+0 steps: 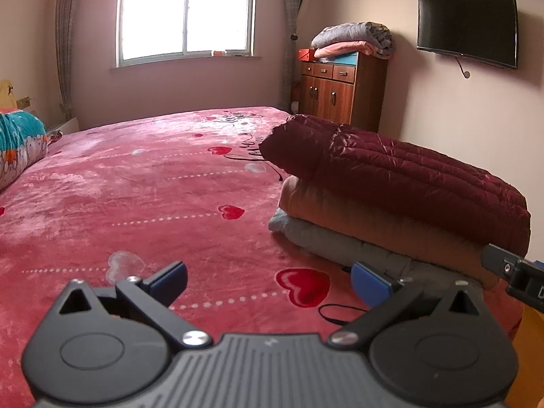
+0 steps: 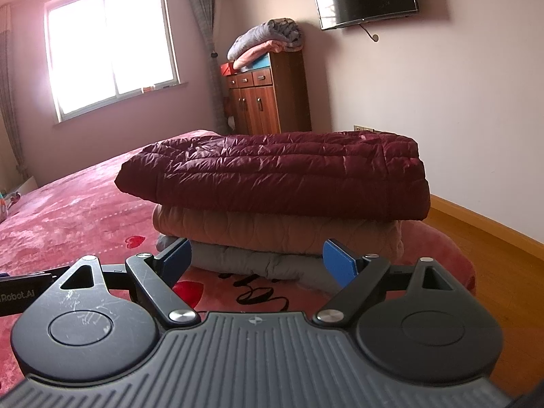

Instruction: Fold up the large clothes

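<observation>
The right gripper point(image 2: 256, 260) hangs low over the bed point(image 1: 142, 183), tongs spread wide and holding nothing, its blue pads point(image 2: 340, 261) framing the stack dead ahead at twelve o'clock. There a folded maroon puffer jacket point(image 2: 278, 173) tops a tan quilted garment point(image 2: 272, 231) and a grey one point(image 2: 265, 263). The left gripper point(image 1: 268, 280), equally wide and empty, has that stack at two o'clock.

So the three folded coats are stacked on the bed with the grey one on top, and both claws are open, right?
Not quite: the dark red coat is on top; the grey one is at the bottom, under the tan one, as the right wrist view shows. The stack does sit on the bed, and both the left claw and right claw are open.
</observation>
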A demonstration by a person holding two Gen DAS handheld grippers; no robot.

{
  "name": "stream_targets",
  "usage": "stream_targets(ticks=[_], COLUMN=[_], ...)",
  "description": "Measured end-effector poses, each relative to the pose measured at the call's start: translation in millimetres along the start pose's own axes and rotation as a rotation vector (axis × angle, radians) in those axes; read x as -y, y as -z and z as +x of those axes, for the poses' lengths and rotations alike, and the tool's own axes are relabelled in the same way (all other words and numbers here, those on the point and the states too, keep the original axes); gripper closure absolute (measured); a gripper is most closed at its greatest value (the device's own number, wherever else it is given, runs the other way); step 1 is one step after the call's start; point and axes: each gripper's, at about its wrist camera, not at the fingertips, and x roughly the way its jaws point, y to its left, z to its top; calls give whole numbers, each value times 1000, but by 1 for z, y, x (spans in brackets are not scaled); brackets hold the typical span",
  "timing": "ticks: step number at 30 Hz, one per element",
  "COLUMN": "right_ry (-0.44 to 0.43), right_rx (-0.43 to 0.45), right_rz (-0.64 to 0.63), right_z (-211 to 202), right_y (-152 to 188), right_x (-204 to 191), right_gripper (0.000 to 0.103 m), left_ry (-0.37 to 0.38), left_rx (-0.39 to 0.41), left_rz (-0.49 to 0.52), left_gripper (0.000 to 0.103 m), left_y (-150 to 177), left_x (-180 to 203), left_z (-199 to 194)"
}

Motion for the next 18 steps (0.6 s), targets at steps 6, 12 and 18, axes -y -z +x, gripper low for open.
stream_targets(ticks=[6,12,18], right_ry=[-3,-11,-32], right_rx=[-6,-15,-30], right_rz=[-3,-11,-28], right_z=[4,10,21], right_y=[0,1,1], right_x=[1,-1,-7], right_gripper=[0,0,0], left_ry=[5,26,-10], left_rx=[-4,-12,-27], left_rz=[1,-19,-58], left_gripper=[1,1,1], left_y=[2,5,8], left_x=[-1,-8,-29], left_z=[5,10,22])
